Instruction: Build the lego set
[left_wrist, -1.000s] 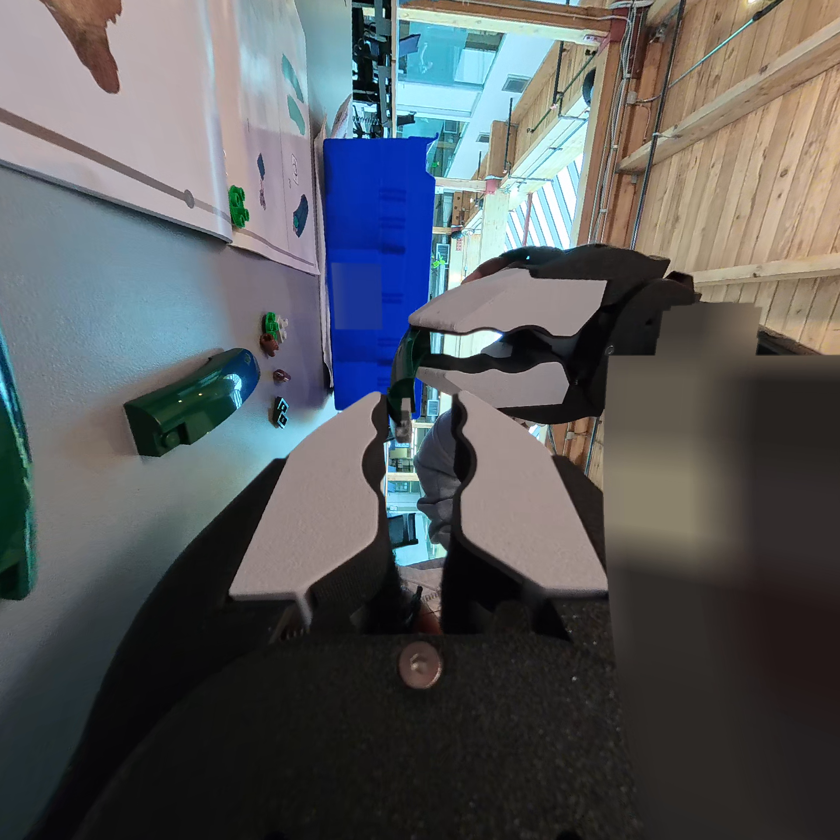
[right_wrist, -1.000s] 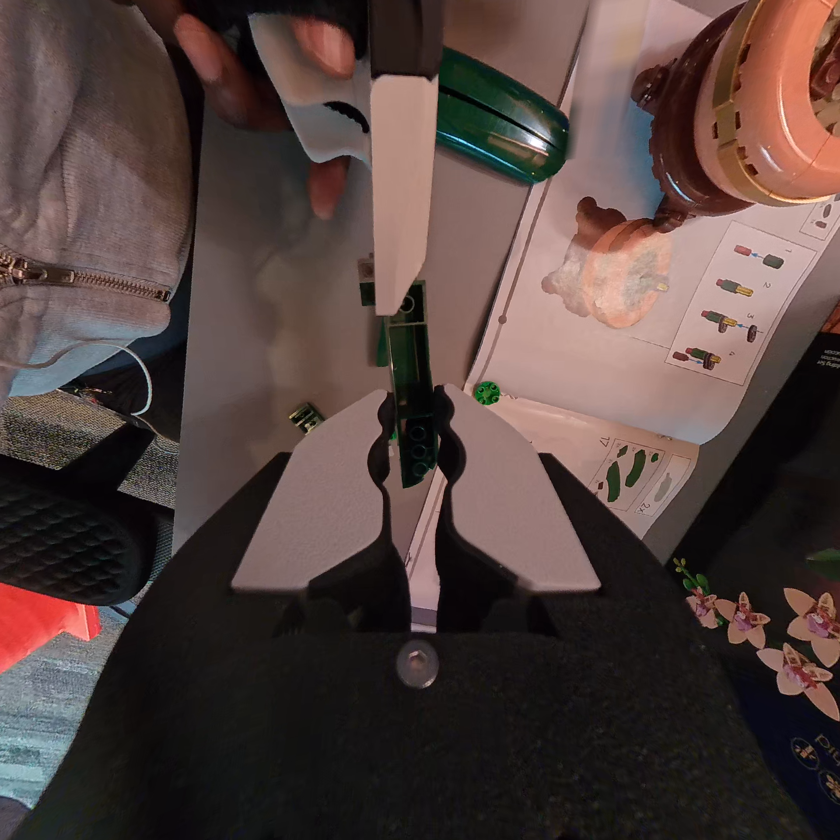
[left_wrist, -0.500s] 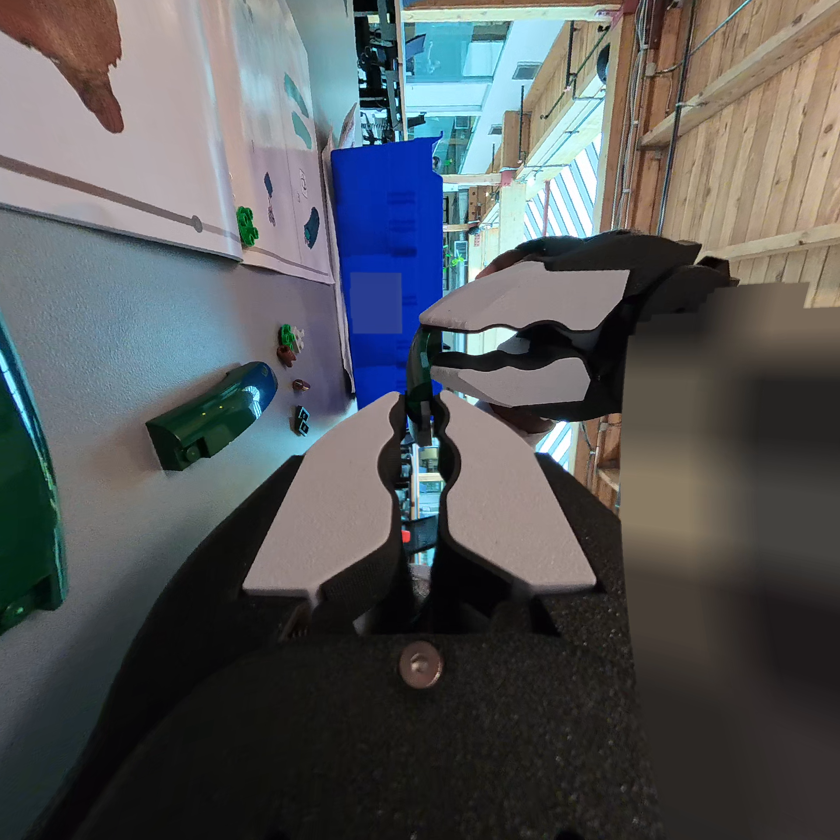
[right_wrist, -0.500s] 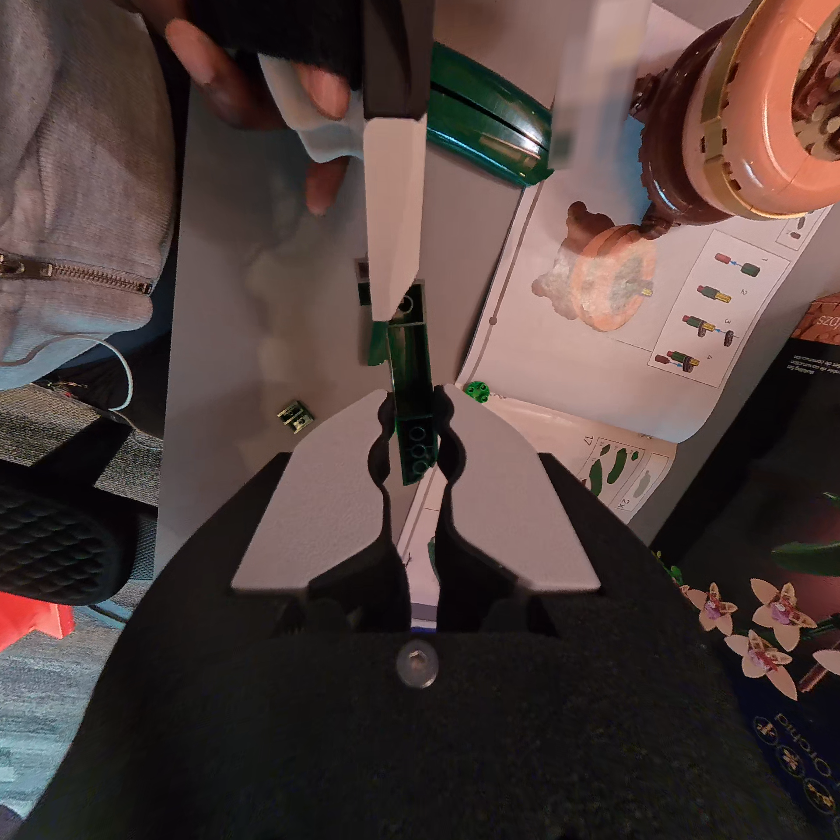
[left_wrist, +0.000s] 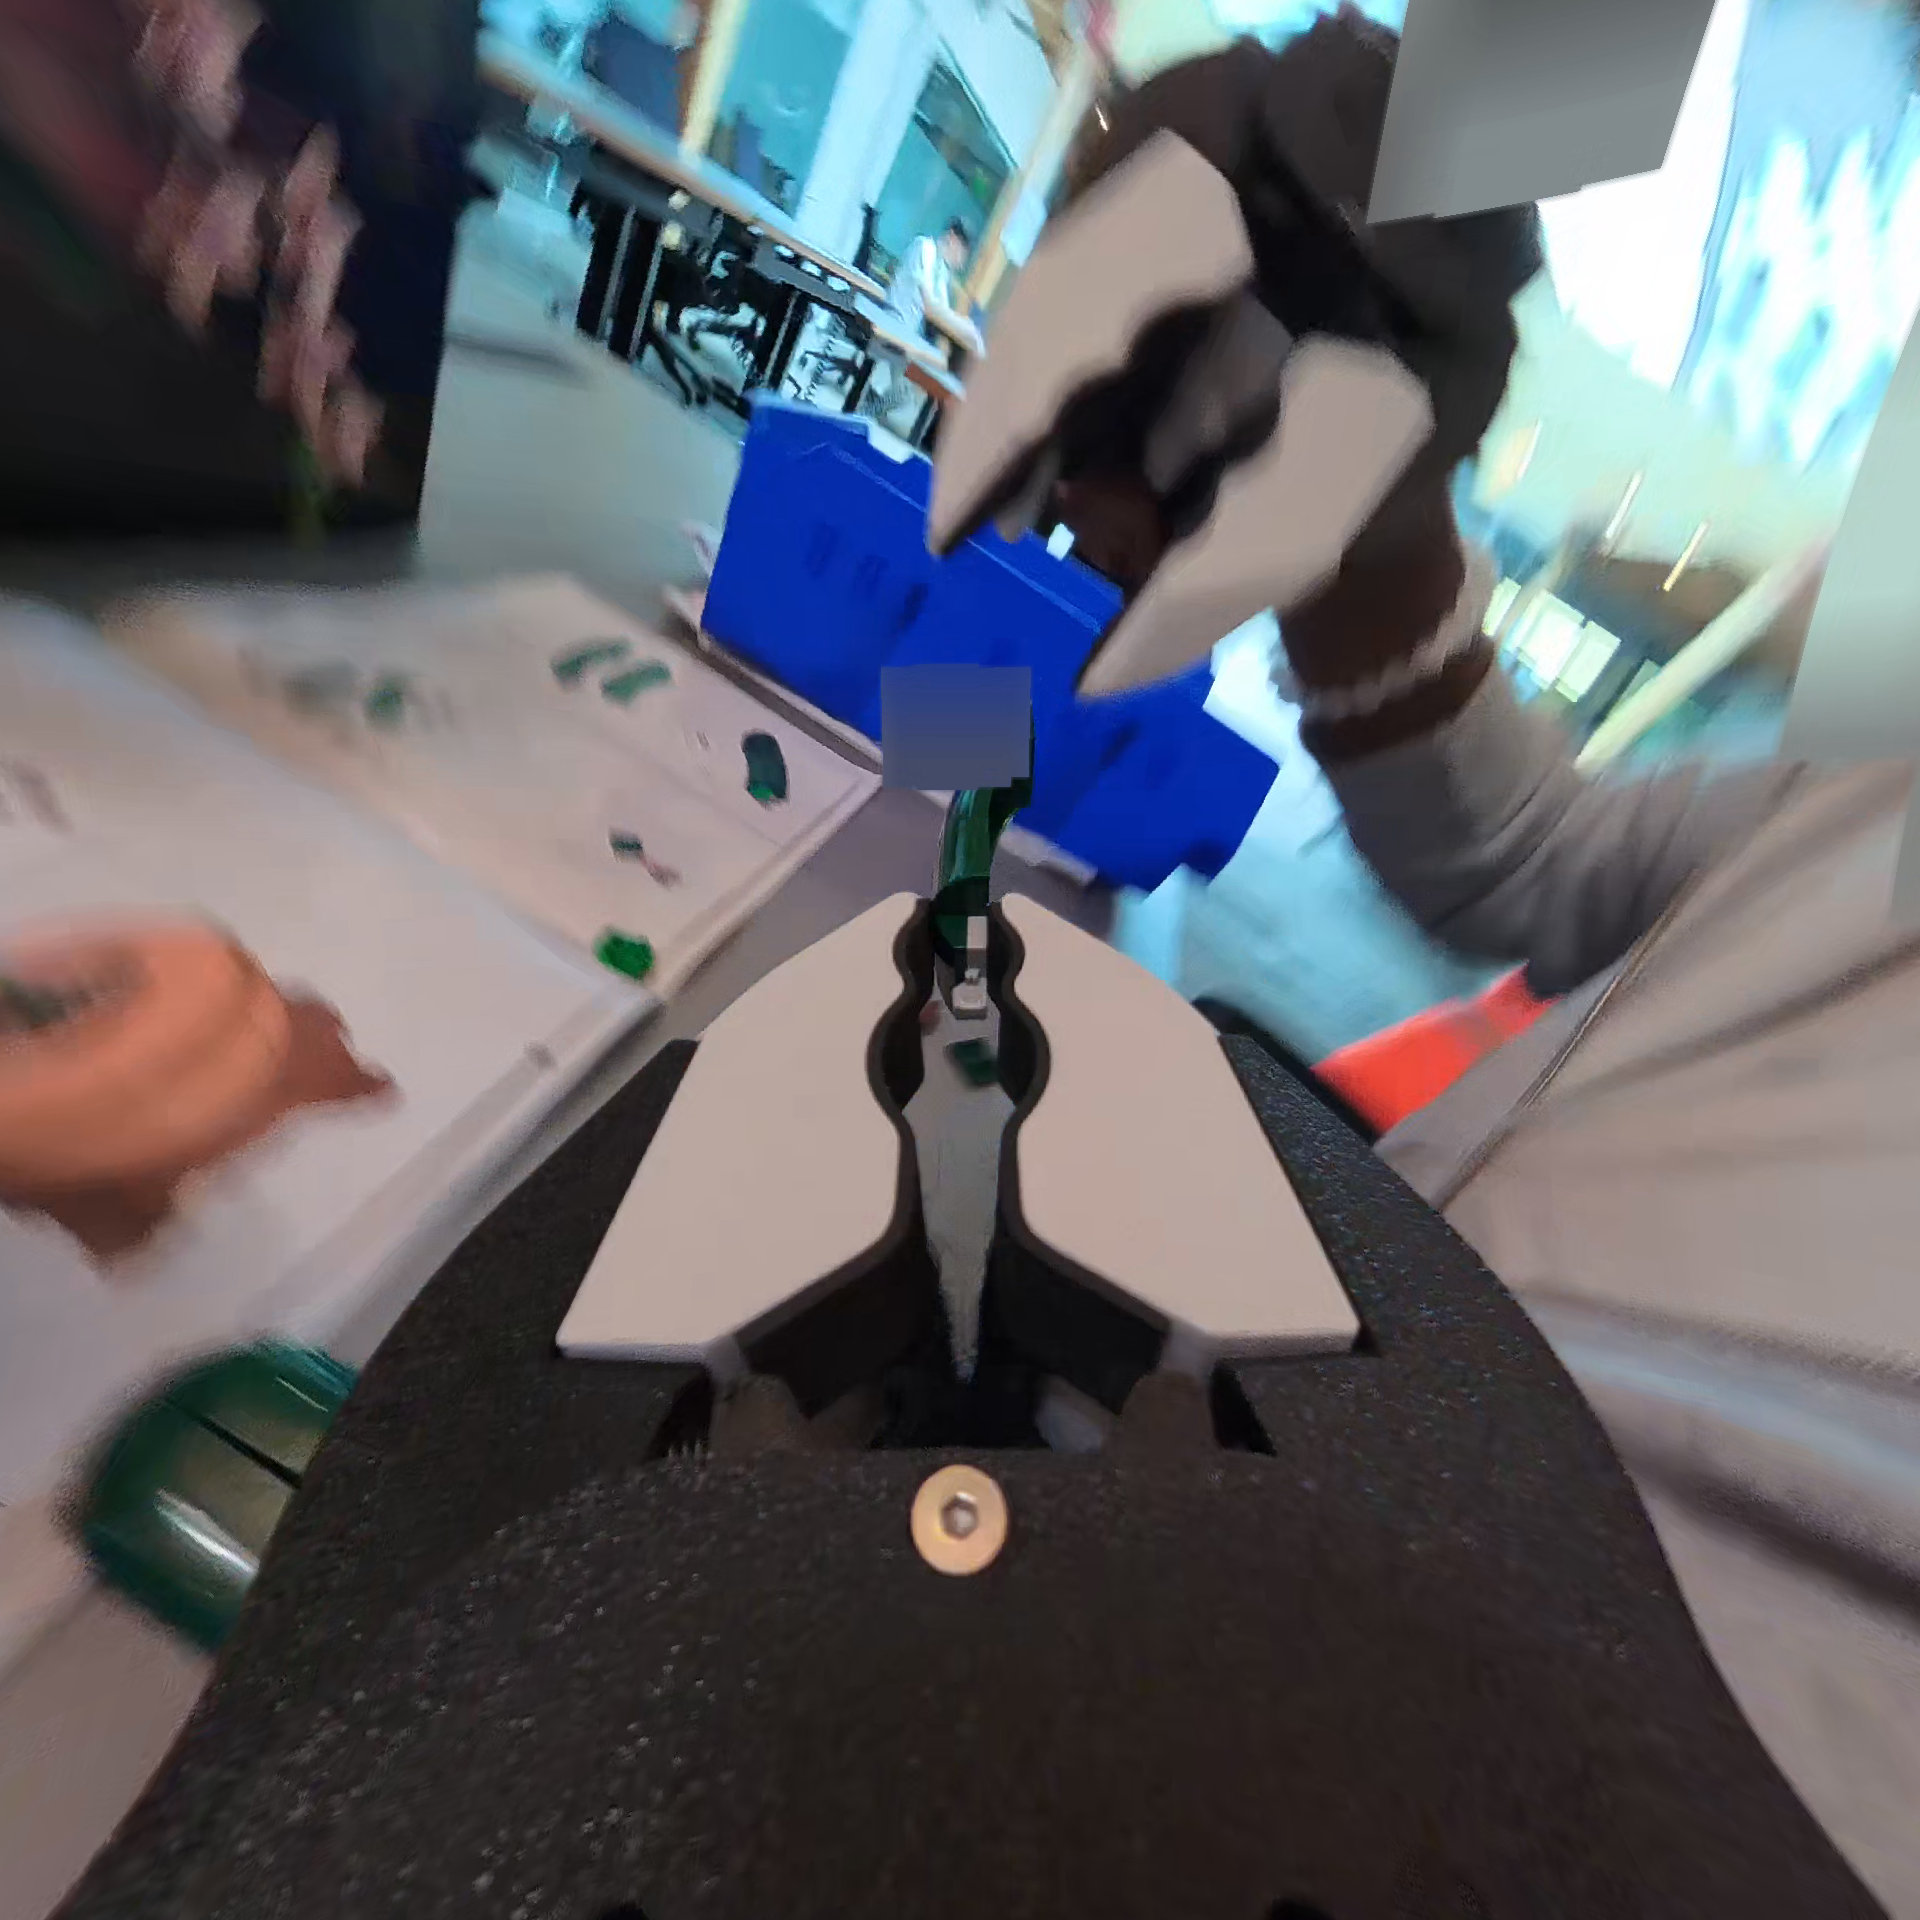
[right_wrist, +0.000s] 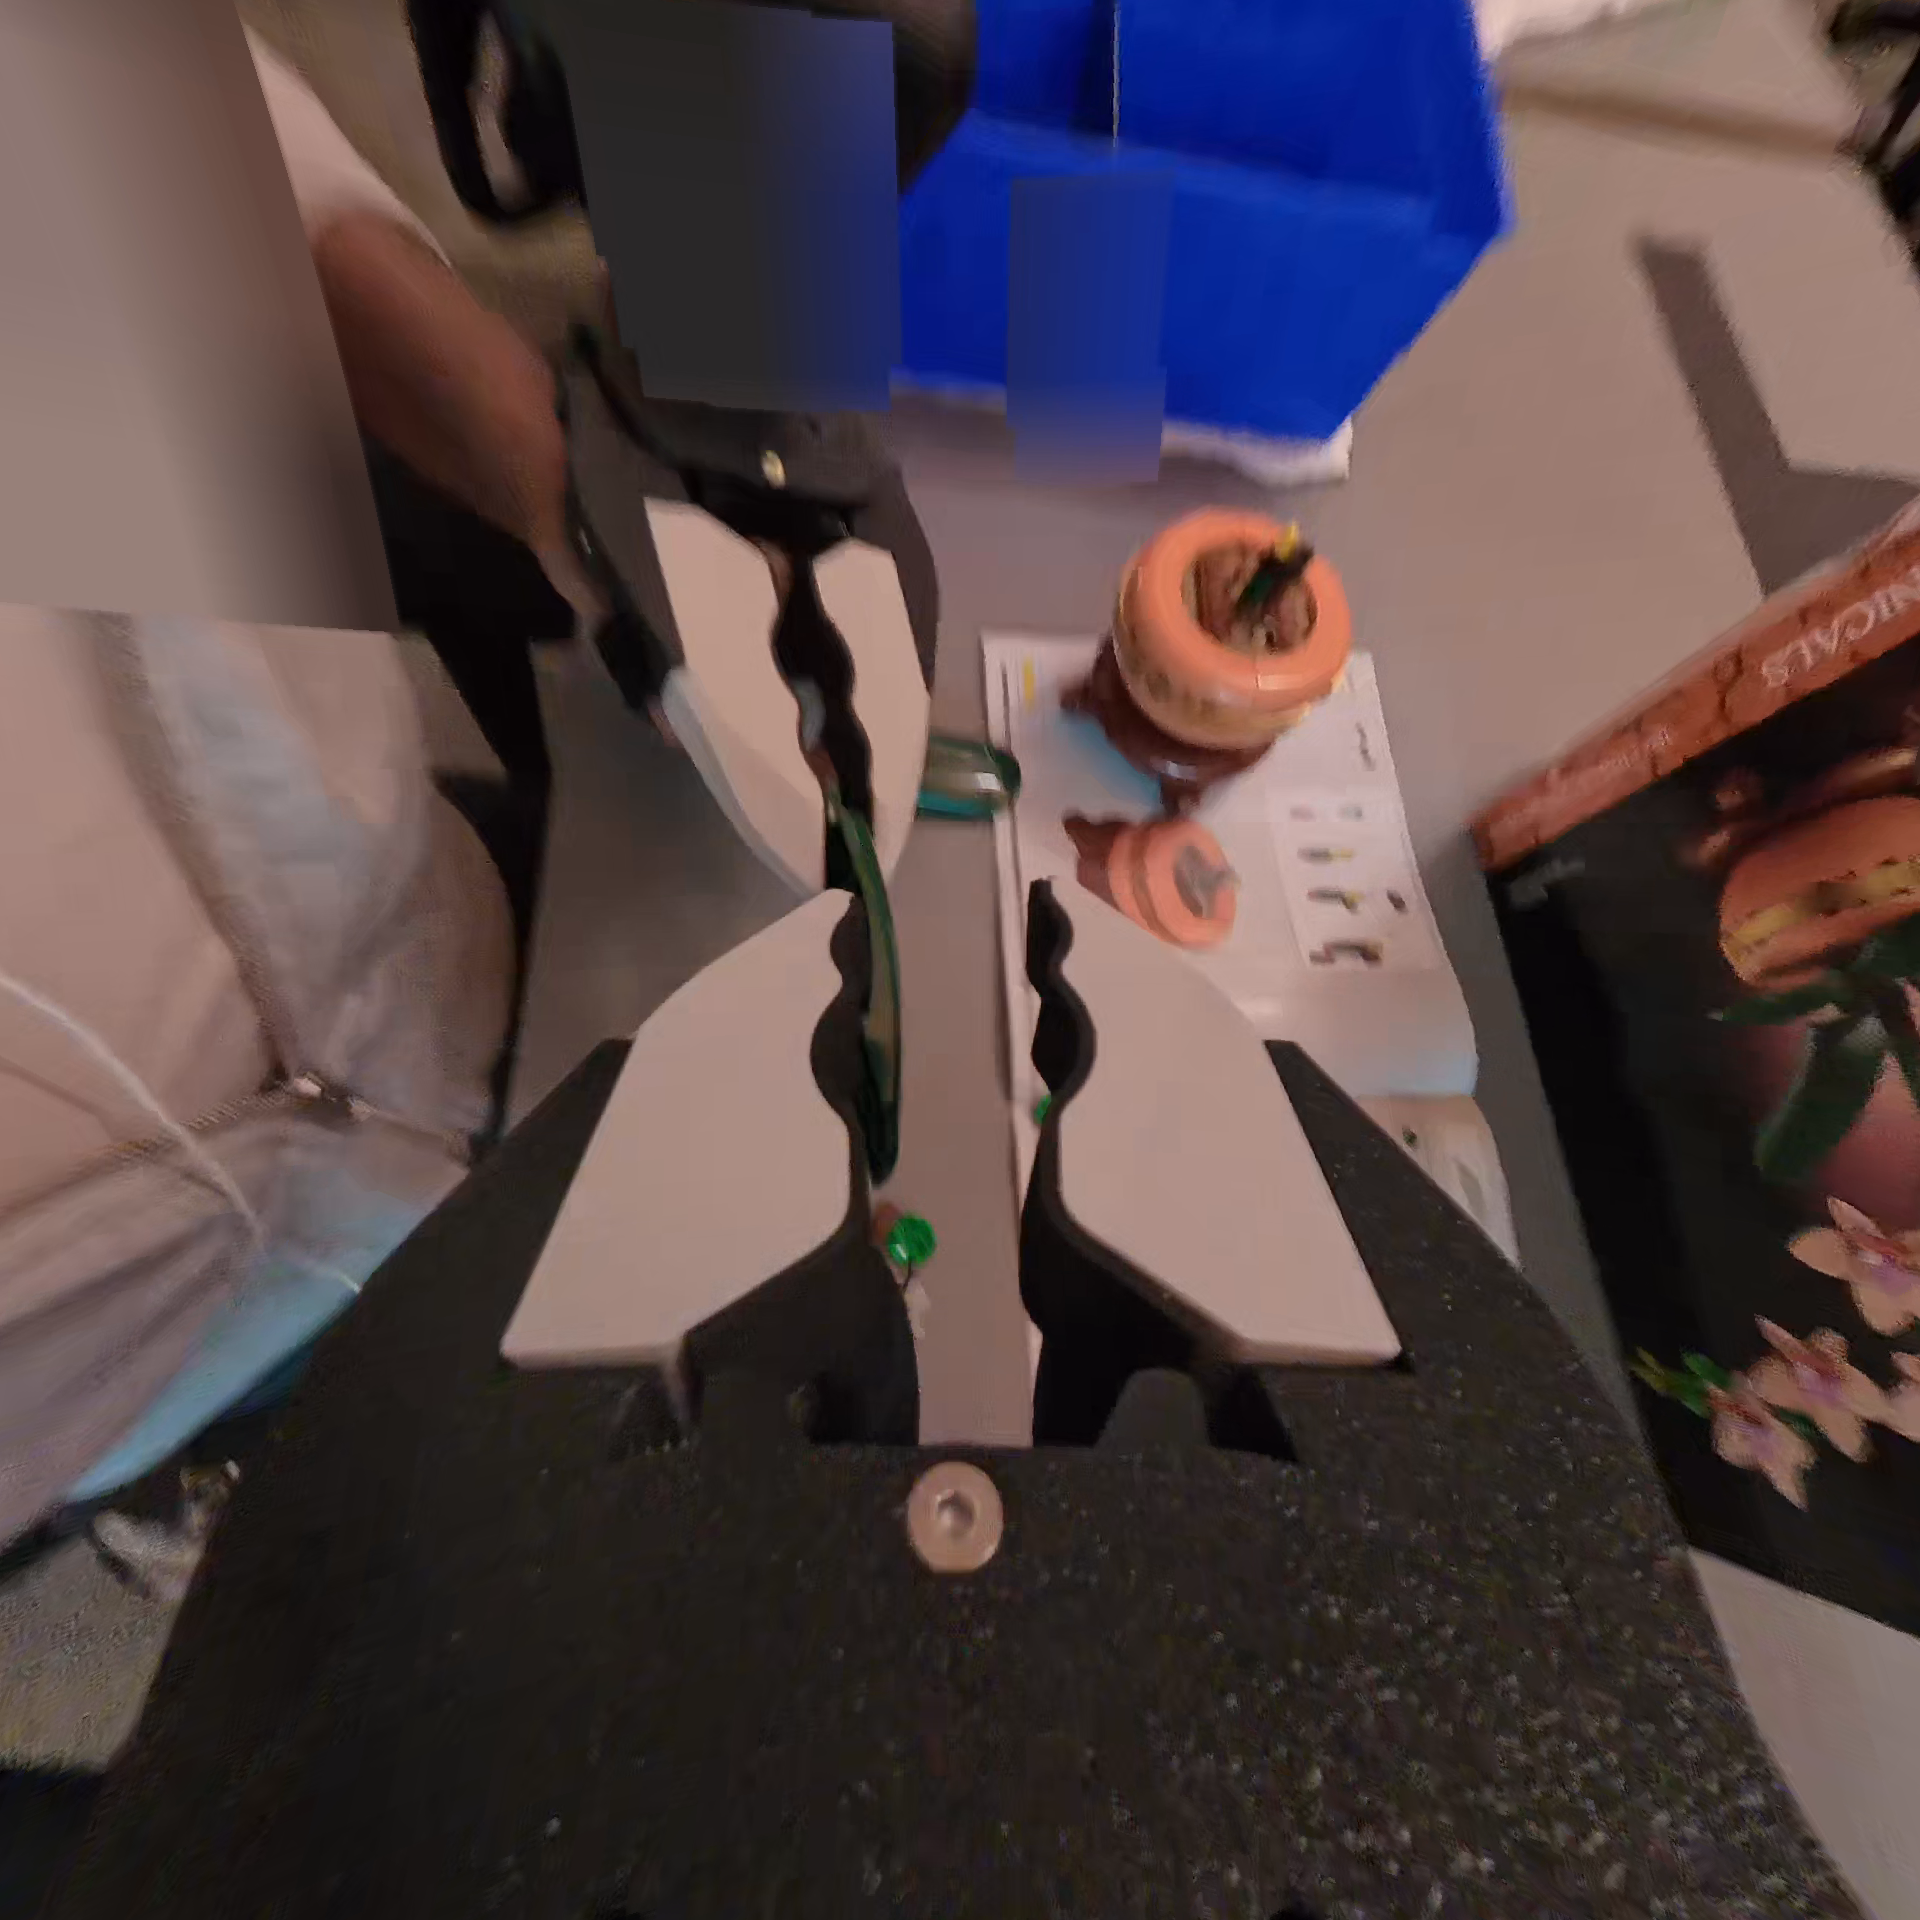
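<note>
A dark green curved leaf piece (left_wrist: 971, 842) is clamped at the tips of my left gripper (left_wrist: 961, 909), which is shut on it with a small grey piece just behind. My right gripper (left_wrist: 1023, 613) shows above it, open and apart from the leaf. In the right wrist view my right gripper (right_wrist: 940, 894) is open; the leaf (right_wrist: 881, 987) runs along its left finger, held from above by the left gripper (right_wrist: 847, 821). Both views are blurred.
A tan and brown flower pot build (right_wrist: 1226, 644) stands on the open instruction booklet (right_wrist: 1351, 883). A blue bin (right_wrist: 1195, 208) is behind it and the set's box (right_wrist: 1766, 1039) at right. A large dark green curved piece (left_wrist: 197, 1475) and a small bright green piece (left_wrist: 623, 951) lie on the table.
My right gripper has opened and let go of the leaf. My left gripper has shut on it and holds it alone. Both cameras have swung to a new angle.
</note>
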